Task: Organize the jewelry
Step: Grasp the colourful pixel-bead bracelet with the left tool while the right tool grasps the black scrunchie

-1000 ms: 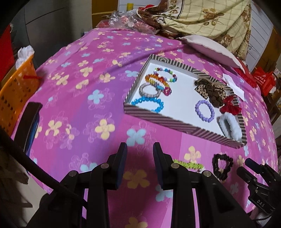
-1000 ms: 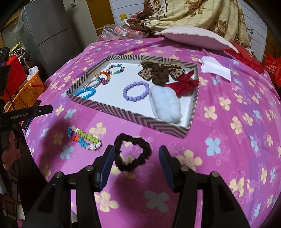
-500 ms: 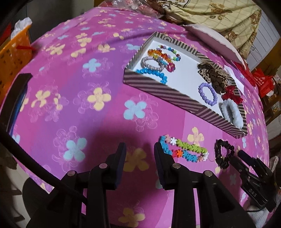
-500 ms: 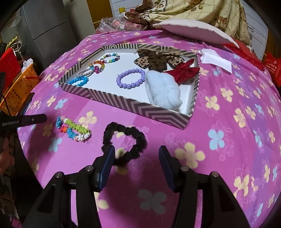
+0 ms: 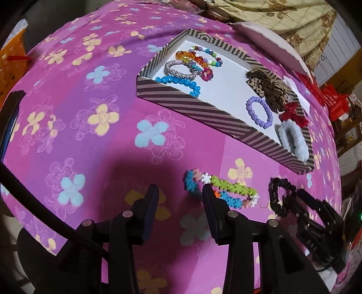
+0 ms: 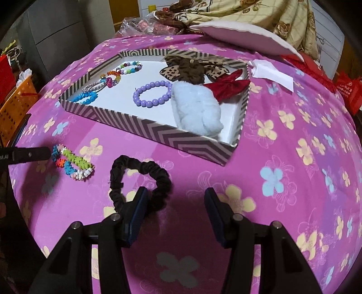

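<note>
Now your left gripper [image 5: 179, 192], its jaws just spread wide and empty, sits beside the multicolored bracelet [image 5: 220, 191], while your right gripper [image 6: 175, 195] stands open over the black scrunchie [image 6: 140, 178]. Beyond them, the striped tray [image 6: 158, 133] holds beaded bracelets, a purple bead bracelet [image 6: 152, 93], a white fluffy scrunchie [image 6: 195, 110], and leopard [image 6: 192, 67] and red bows [image 6: 228, 86].

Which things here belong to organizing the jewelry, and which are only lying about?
Belong to the job:
- striped tray with bracelets and hair ties inside
- multicoloured bracelet on the cloth
- black scrunchie on the cloth
- left tool, right tool, both open

Just lying about:
- orange basket
- white paper
- floral blanket
- red bag
</note>
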Motion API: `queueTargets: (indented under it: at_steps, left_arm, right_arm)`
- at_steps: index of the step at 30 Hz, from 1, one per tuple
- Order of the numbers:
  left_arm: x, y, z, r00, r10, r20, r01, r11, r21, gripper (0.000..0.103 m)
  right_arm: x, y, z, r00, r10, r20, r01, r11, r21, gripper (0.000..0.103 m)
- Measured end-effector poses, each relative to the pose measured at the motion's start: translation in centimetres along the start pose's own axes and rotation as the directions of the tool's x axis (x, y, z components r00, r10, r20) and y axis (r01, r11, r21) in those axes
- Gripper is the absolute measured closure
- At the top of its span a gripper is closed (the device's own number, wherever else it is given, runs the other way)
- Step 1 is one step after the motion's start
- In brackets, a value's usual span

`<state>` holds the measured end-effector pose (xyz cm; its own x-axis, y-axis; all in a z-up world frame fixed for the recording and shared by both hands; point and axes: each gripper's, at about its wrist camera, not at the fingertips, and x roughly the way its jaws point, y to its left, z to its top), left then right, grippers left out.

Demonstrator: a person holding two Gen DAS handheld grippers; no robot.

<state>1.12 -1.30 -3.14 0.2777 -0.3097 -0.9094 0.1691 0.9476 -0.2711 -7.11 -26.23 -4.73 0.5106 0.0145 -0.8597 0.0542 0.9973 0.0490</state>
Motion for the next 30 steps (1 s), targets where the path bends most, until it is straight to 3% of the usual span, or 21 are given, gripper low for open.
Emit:
queueTargets:
  at_steps: [5, 10, 18, 20, 22, 25, 30]
  left_arm:
    - [0.1, -0.2, 0.4, 1.000, -0.020, 0.005, 0.020, 1.000, -0.022, 0.051]
    - [1.0, -0.9, 0.5, 1.000, -0.010, -0.021, 0.010, 1.000, -0.008, 0.051]
    - [1.1, -0.8, 0.4, 1.000, 0.022, -0.004, -0.022, 1.000, 0.003, 0.051]
    - [1.1, -0.9, 0.3, 0.999, 0.035, 0.001, -0.035, 0.999, 0.016, 0.058]
    - [1.2, -1.0, 0.2, 0.999, 0.052, 0.006, -0.053, 0.998, 0.034, 0.068]
    - [1.3, -1.2, 0.1, 0.999, 0.053, 0.003, -0.053, 0.996, 0.076, 0.078]
    - [0.7, -1.3, 0.5, 1.000, 0.008, -0.014, -0.007, 0.997, 0.074, 0.078]
  right_arm:
    - [0.1, 0.2, 0.1, 1.000, 0.005, -0.003, -0.005, 1.000, -0.003, 0.046]
    - [0.2, 0.5, 0.3, 1.000, -0.001, -0.008, 0.001, 1.000, -0.017, 0.043]
    - [0.1, 0.0, 0.1, 1.000, 0.013, 0.006, -0.013, 1.000, -0.001, 0.043]
    - [0.1, 0.1, 0.2, 1.000, 0.009, 0.012, -0.009, 1.000, -0.005, 0.050]
    - [0.0, 0.0, 0.2, 1.000, 0.014, 0.020, -0.014, 1.000, -0.012, 0.076]
    - [0.0, 0.0, 0.2, 0.999, 0.028, 0.026, -0.028, 0.999, -0.019, 0.087]
    - [-0.9, 0.4, 0.3, 0.997, 0.061, 0.044, -0.059, 0.998, -0.036, 0.093]
